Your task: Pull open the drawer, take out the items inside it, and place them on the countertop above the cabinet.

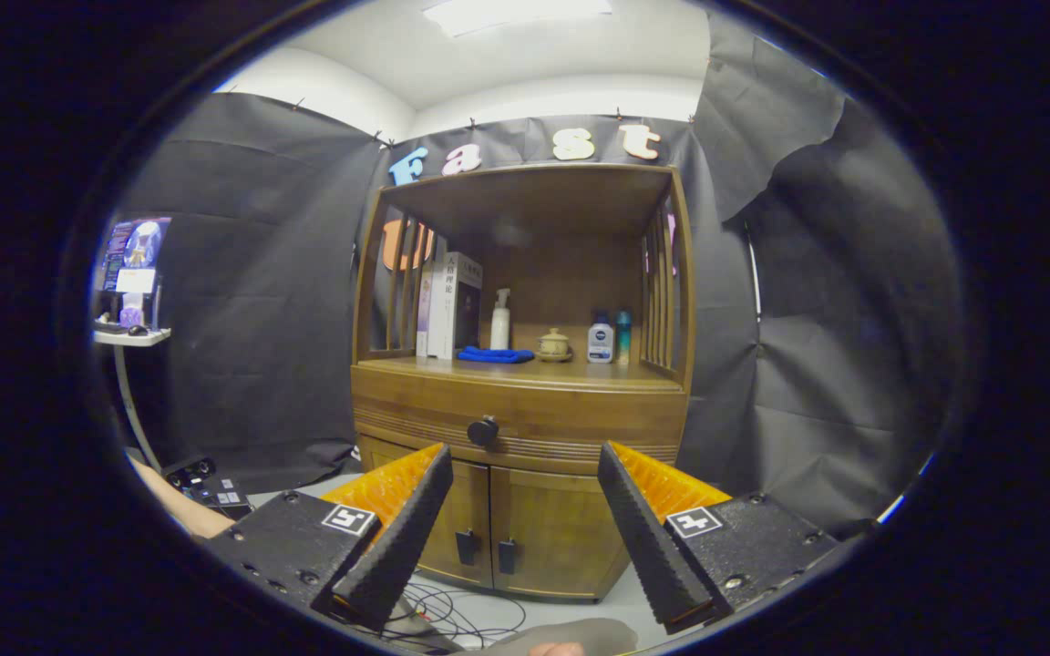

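Approaching with fingers [525, 474] spread wide and empty, the operator faced a closed drawer [520, 422]; its knob [483, 430], beyond them, apparently needed gripping next.

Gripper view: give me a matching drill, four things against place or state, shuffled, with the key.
Things:
1. drawer knob
2. blue cloth
3. gripper
4. books

Place or state:
A. standing upright at the countertop's left end
B. lying flat on the countertop, in front of the white spray bottle
C. open, fingers spread, short of the cabinet
D. on the closed drawer front, beyond the fingers and between them

Pairs: 1-D, 2-B, 3-C, 4-A
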A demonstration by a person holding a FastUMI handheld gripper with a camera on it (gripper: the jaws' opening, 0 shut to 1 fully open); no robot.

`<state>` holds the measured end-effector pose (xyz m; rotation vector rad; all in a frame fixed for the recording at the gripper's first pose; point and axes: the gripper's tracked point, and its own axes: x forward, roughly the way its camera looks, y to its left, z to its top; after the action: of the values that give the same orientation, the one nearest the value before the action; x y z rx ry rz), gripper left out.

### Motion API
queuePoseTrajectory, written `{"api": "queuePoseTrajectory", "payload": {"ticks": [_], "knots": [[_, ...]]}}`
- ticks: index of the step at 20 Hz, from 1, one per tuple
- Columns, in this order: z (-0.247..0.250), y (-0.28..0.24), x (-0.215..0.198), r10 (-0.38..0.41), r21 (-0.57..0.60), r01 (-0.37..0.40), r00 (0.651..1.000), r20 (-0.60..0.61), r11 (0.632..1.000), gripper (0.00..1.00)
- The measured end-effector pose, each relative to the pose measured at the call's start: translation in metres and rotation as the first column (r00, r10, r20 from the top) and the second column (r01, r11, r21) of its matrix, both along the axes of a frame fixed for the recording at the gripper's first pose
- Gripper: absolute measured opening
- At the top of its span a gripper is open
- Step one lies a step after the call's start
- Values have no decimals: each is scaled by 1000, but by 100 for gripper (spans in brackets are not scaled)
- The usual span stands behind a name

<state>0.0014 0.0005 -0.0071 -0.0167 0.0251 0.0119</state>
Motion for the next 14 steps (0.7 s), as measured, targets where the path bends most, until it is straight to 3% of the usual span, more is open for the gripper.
{"api": "queuePoseTrajectory", "payload": {"ticks": [9,14], "knots": [[-11,8,25,11,-14,-11,1000,-28,1000,100],[-5,43,88,38,-58,-39,999,-24,998,100]]}}
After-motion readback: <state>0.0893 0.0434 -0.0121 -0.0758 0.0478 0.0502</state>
